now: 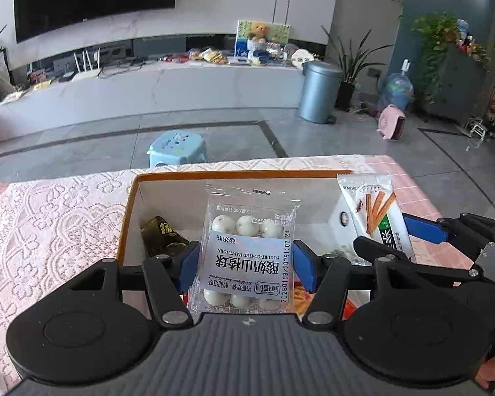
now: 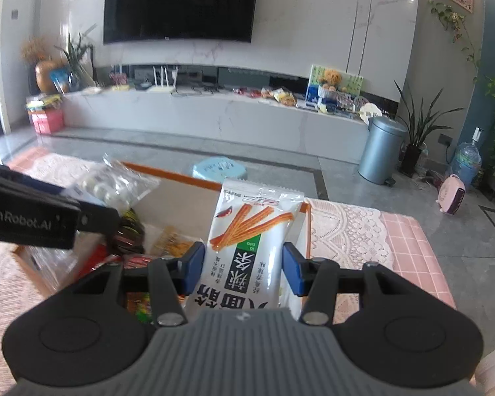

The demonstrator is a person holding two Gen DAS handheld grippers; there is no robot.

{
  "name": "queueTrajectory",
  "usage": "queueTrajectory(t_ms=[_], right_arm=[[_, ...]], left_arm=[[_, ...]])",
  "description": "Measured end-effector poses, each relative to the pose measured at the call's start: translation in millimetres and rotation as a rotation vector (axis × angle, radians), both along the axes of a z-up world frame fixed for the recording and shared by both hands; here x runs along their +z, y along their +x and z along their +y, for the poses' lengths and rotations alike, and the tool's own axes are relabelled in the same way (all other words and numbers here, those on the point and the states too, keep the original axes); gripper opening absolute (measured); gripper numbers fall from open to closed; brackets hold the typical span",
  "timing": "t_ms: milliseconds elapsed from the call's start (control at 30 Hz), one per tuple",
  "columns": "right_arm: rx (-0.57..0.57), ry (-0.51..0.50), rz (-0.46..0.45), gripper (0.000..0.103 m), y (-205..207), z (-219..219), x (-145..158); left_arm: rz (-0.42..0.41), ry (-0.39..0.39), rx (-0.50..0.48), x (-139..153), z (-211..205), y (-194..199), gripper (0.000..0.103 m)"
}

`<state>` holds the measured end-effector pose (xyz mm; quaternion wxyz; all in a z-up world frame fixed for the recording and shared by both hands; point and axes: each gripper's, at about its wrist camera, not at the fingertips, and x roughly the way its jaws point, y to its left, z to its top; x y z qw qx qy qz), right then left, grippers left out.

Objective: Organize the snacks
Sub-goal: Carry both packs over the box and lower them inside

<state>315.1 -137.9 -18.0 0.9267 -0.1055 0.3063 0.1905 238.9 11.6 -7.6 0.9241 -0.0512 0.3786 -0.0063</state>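
My left gripper (image 1: 246, 265) is shut on a clear packet of yogurt-coated hawthorn balls (image 1: 249, 247), held upright above an orange-rimmed cardboard box (image 1: 128, 204). My right gripper (image 2: 242, 269) is shut on a white packet of spicy strips (image 2: 252, 247), also lifted over the box (image 2: 308, 227). In the left wrist view the spicy strip packet (image 1: 373, 211) and the right gripper (image 1: 401, 234) show at the right. In the right wrist view the hawthorn packet (image 2: 115, 184) and the left gripper's body (image 2: 33, 219) show at the left. A dark green wrapper (image 1: 161, 234) and other snack packets (image 2: 138, 260) lie inside the box.
The box stands on a table with a white lace cloth (image 1: 56, 224) over pink checks (image 2: 409, 250). Beyond the table's far edge are a light blue stool (image 1: 178, 148), a grey bin (image 1: 318, 92) and a pink heater (image 1: 392, 122) on the floor.
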Motion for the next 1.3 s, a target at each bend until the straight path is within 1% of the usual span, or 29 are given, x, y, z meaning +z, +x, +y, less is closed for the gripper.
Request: queueTrajectory(t_ms=[133,233,400,567,667,867,933,1000,1067,1100,1167,1233,1267,1300], right_arm=[[-0.005,-0.044,0.042,0.049,25,11,-19],[0.003,-0.082,0.069,0.049,38,19,-32],[0.020,-0.146,0.100,0.049,51,30,-51],[0.038,-0.199,0.132,0.050,56,36,-66],[0.046,-0.218,0.135,0.050,57,37,-68],[0.051,-0.238,0.145,0.050,58,39,-67],[0.050,-0.243,0.142,0.054,59,42,-64],[0.048,-0.246,0.133,0.056,57,42,-63],[0.042,-0.247,0.127,0.062,55,44,-59],[0.039,-0.246,0.124,0.067,54,43,-58],[0.032,-0.243,0.113,0.067,52,40,-54],[0.029,-0.241,0.106,0.071,50,38,-48],[0.025,-0.242,0.101,0.080,48,37,-46],[0.020,-0.242,0.090,0.085,47,35,-42]], left_arm=[[0.055,0.030,0.027,-18,3,20,0.068],[0.091,0.047,0.020,-32,2,30,0.068],[0.133,0.068,0.009,-47,-1,37,0.068],[0.164,0.095,0.004,-55,-5,41,0.069],[0.177,0.115,-0.003,-58,-9,41,0.069],[0.206,0.131,-0.005,-61,-10,40,0.071],[0.197,0.148,-0.016,-59,-14,37,0.071],[0.188,0.165,-0.020,-57,-15,36,0.073],[0.178,0.179,-0.006,-54,-15,34,0.074],[0.173,0.177,-0.002,-51,-14,34,0.077],[0.156,0.163,0.003,-45,-11,31,0.081],[0.138,0.157,0.005,-39,-10,27,0.082],[0.127,0.159,0.008,-36,-10,25,0.082],[0.112,0.158,0.009,-31,-10,22,0.082]])
